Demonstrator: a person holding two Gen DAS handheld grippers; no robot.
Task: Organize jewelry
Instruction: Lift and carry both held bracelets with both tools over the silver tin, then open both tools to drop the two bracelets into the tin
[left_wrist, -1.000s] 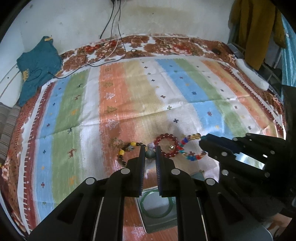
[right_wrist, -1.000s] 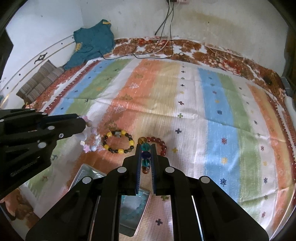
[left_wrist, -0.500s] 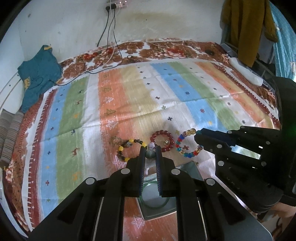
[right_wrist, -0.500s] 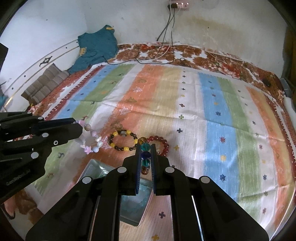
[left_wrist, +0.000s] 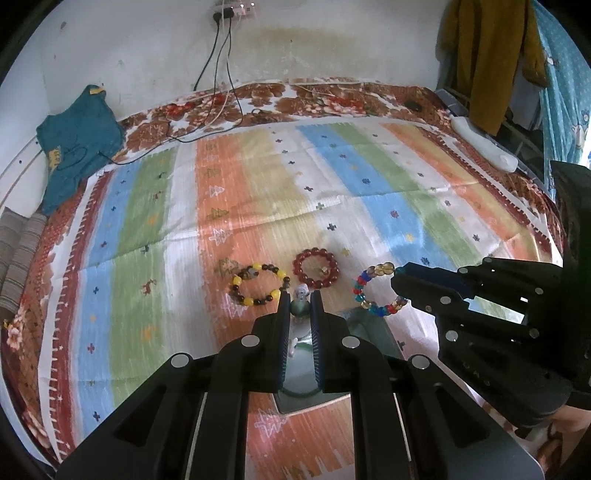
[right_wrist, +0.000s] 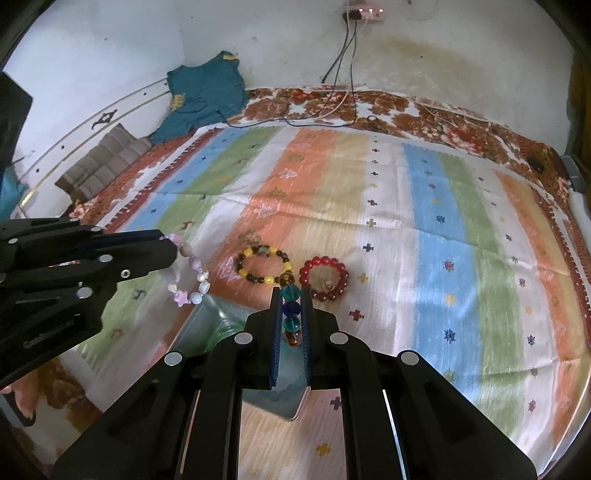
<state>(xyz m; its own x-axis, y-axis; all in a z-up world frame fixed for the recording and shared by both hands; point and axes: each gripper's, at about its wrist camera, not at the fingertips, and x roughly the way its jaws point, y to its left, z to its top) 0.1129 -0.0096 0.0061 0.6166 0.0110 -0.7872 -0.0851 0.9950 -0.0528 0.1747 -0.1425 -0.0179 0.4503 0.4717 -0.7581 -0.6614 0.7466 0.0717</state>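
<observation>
My left gripper (left_wrist: 300, 308) is shut on a pale pink and white bead bracelet (right_wrist: 190, 275), which hangs from it above the metal tray (right_wrist: 199, 321). My right gripper (right_wrist: 290, 306) is shut on a multicoloured blue, red and amber bead bracelet (left_wrist: 373, 291), held above the tray's right side. A yellow and black bead bracelet (left_wrist: 256, 284) and a dark red bead bracelet (left_wrist: 316, 267) lie flat on the striped mat just beyond the tray. A green bangle (left_wrist: 299, 391) lies in the tray, partly hidden by my left fingers.
The striped mat (left_wrist: 332, 192) covers a bed with a floral sheet. A teal garment (left_wrist: 77, 140) and cables (left_wrist: 221, 96) lie at the back by the wall. A folded striped cloth (right_wrist: 107, 162) lies at the left edge. Clothes (left_wrist: 487, 55) hang at the right.
Both grippers have risen and pulled back with their bracelets. The multicoloured bracelet now hangs clear to the right of the red one. The two bracelets on the mat have not moved.
</observation>
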